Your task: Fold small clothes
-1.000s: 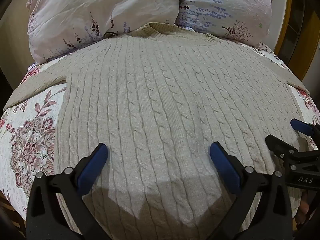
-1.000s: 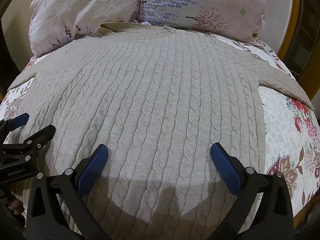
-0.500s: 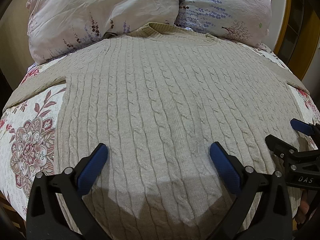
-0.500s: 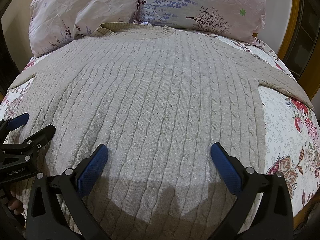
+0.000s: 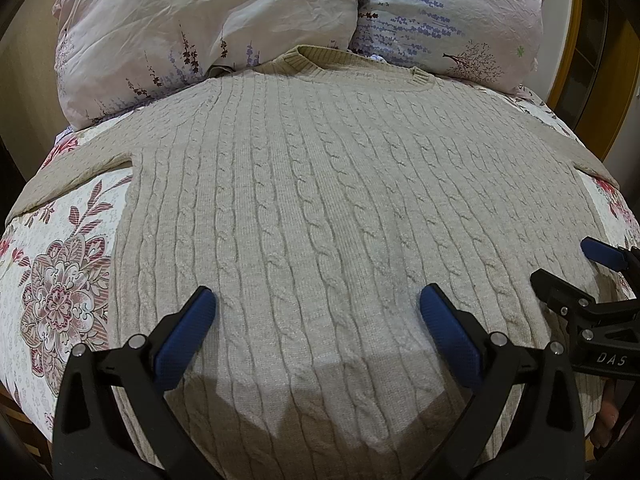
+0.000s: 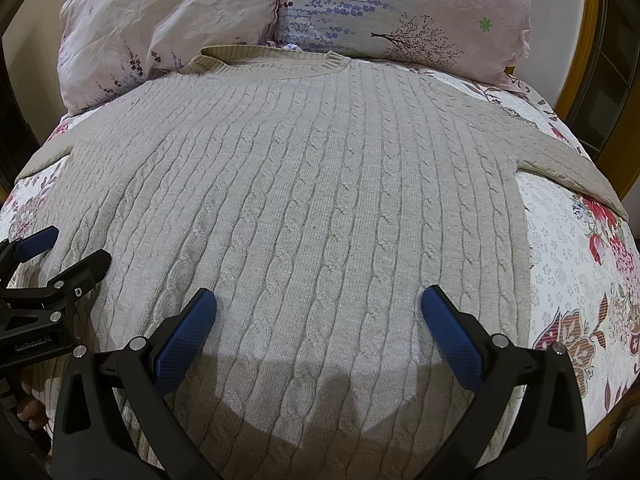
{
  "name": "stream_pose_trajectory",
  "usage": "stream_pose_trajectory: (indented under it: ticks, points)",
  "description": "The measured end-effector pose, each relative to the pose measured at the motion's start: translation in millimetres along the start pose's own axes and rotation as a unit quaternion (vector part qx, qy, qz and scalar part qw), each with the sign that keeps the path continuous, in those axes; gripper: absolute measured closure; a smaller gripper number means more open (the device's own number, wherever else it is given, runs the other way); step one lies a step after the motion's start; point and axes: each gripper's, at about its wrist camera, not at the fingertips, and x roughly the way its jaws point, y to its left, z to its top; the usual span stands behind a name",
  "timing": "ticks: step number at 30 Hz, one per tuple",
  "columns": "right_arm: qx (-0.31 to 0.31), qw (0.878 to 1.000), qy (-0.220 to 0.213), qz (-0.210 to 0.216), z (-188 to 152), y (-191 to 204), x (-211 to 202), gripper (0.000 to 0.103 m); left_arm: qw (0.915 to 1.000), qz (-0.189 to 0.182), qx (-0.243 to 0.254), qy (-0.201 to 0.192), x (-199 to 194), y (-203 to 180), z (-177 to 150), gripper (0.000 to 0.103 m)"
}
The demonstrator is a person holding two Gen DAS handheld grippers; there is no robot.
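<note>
A beige cable-knit sweater [image 5: 320,200] lies flat on the bed, neck toward the pillows, sleeves spread to both sides; it also shows in the right wrist view [image 6: 320,200]. My left gripper [image 5: 316,304] hovers wide open and empty over the sweater's lower left part. My right gripper [image 6: 318,304] hovers wide open and empty over the lower right part. Each gripper shows at the edge of the other's view: the right one [image 5: 568,268], the left one [image 6: 68,248].
A floral bedspread [image 5: 60,280] covers the bed [image 6: 580,280]. Two floral pillows [image 5: 208,28] [image 6: 400,12] lie at the head, touching the sweater's collar. A wooden frame [image 6: 584,60] stands at the right. The bed's near edge lies just below the grippers.
</note>
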Motion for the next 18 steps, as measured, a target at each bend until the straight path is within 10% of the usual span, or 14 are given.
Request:
stream_pose_trajectory:
  ticks: [18]
  points:
    - [0.001, 1.000, 0.002, -0.001, -0.7, 2.3, 0.7, 0.001, 1.0000, 0.000, 0.000, -0.001, -0.1, 0.0, 0.0, 0.002]
